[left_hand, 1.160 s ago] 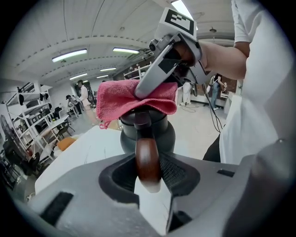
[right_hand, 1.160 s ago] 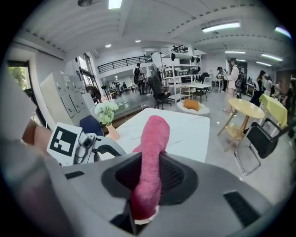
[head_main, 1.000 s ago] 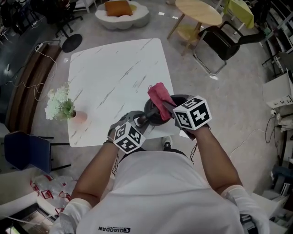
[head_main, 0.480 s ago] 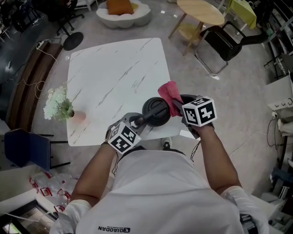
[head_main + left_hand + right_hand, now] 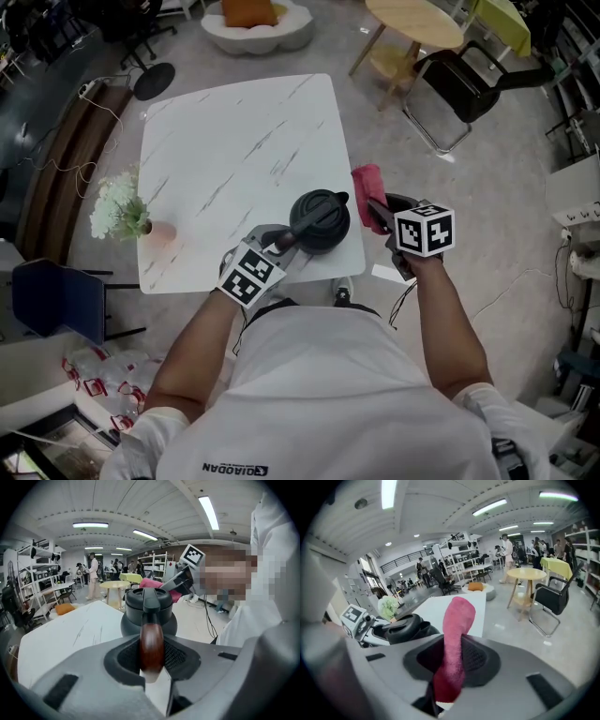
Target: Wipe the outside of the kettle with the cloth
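A black kettle (image 5: 320, 220) stands near the front right corner of the white marble table (image 5: 234, 141). My left gripper (image 5: 286, 246) is shut on its brown wooden handle (image 5: 151, 644); the jaws have just been closing with that handle between them. My right gripper (image 5: 380, 211) is shut on a pink cloth (image 5: 368, 186), which sticks up from the jaws. It hovers to the right of the kettle, past the table's right edge, and the cloth is apart from the kettle. The right gripper view shows the cloth (image 5: 454, 639) upright, with the kettle (image 5: 405, 629) to its left.
A vase of white flowers (image 5: 120, 214) stands at the table's left edge. A blue chair (image 5: 56, 305) is to the left. A round wooden table (image 5: 417, 23) and a black chair (image 5: 455, 84) stand beyond, to the right. People stand far off in the room.
My right gripper has carried the pink cloth rightward, from over the kettle's lid to beside the kettle past the table edge. The lid now shows bare. The left gripper stays on the handle.
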Available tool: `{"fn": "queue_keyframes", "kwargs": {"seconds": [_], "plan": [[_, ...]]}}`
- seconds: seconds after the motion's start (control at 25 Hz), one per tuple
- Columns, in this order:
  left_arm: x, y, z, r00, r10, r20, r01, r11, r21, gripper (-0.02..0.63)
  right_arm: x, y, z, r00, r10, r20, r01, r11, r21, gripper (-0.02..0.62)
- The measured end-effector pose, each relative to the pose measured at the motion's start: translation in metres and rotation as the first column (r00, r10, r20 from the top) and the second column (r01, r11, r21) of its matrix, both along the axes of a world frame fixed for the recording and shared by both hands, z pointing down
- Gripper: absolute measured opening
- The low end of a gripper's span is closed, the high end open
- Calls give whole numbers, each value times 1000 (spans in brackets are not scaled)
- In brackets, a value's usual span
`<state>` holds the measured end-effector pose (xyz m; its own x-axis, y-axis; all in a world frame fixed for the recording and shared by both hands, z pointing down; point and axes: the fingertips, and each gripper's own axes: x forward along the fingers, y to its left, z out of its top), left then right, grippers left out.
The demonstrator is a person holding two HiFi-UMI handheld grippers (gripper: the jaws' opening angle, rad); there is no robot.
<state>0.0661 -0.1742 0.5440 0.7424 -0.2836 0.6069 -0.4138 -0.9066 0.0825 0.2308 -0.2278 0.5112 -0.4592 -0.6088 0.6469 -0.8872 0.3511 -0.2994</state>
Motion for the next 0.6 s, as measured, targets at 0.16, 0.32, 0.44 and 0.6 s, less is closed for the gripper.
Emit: {"fn": "queue_keyframes", "kwargs": {"seconds": [0.16,0.32,0.44,0.6], "plan": [[2,-10,-7,995,-86,-59,81,994,-76,95,-16,8,-24,997,-49,65,41,992,116,97],[-7,-23,-21,968,-206,-140,175,963,-206,97,-33,20,-47,991,-119,59,106,977,182,98],[-28,-30,-26,946,-286,-151,240,934,-264,97,-54,29,-63,979,-203,12,195,954,230,98],[-71,-39,-29,895,-417,-161,344,872,-348,98,-98,28,-82,937,-338,-86,348,888,301,98]]}}
